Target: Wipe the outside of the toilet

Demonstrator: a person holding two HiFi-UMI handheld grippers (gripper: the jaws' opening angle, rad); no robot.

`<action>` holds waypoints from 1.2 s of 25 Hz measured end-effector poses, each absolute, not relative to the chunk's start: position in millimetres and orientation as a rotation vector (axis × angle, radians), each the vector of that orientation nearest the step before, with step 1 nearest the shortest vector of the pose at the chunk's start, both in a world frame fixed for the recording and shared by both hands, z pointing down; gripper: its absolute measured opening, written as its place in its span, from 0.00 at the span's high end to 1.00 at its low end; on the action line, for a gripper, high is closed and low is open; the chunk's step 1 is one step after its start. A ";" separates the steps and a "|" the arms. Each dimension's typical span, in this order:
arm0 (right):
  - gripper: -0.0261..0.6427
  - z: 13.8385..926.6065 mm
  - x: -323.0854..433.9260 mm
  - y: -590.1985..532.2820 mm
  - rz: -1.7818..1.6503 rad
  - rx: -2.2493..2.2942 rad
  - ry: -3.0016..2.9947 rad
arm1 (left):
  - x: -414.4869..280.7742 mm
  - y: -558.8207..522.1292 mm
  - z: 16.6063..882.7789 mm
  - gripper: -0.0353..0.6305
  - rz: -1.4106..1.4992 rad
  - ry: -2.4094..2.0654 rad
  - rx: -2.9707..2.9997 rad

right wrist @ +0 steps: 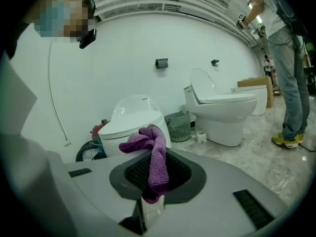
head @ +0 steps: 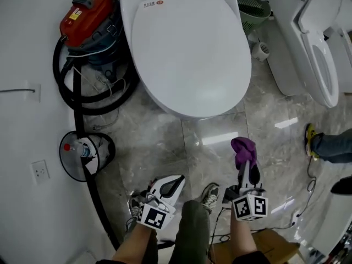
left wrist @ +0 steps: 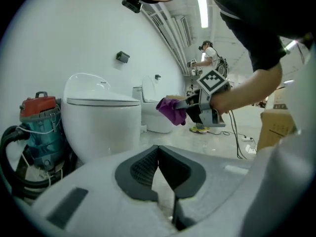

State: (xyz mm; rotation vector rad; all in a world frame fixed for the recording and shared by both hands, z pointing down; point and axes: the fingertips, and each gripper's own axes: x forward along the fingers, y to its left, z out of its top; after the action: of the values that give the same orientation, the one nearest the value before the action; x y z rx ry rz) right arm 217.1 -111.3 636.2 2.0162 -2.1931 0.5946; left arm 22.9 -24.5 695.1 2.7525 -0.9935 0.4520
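Grey marble floor (head: 165, 142) spreads before the white closed-lid ceramic toilet (head: 187, 48), where our right gripper (head: 246, 161) pinches a purple microfibre cloth (head: 243, 149) pointed toward its front, likely ready for wiping, while our left gripper (head: 175, 185) hangs closed and empty.

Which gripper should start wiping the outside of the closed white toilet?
Right. The right gripper is shut on the purple microfibre cloth and faces the closed white toilet; the left gripper is shut with nothing between its jaws.

left tool (head: 177, 181): white shell, black-white marker cube (head: 153, 217) | right tool (head: 246, 166): dark ribbed pads | trousers (head: 192, 230): olive
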 end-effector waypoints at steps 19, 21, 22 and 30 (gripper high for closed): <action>0.90 387.2 142.5 -8.3 0.955 1.829 -2.173 | -32.3 -7.8 386.3 0.94 0.609 -1.116 2.729; 0.90 360.4 142.3 -7.9 0.949 1.827 -2.191 | -36.5 -9.0 355.8 0.94 0.637 -1.126 2.764; 0.90 347.4 141.9 -8.3 0.942 1.824 -2.202 | -38.3 -10.5 340.1 0.94 0.634 -1.128 2.779; 0.90 249.9 124.3 9.3 0.817 1.884 -2.261 | -50.7 8.0 238.8 0.94 0.586 -0.997 2.934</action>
State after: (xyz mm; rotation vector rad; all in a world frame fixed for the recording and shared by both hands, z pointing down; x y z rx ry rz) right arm 124.3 9.3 249.9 1.8843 -2.2607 0.8166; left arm -50.7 8.0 238.8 2.9342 -0.9972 0.5863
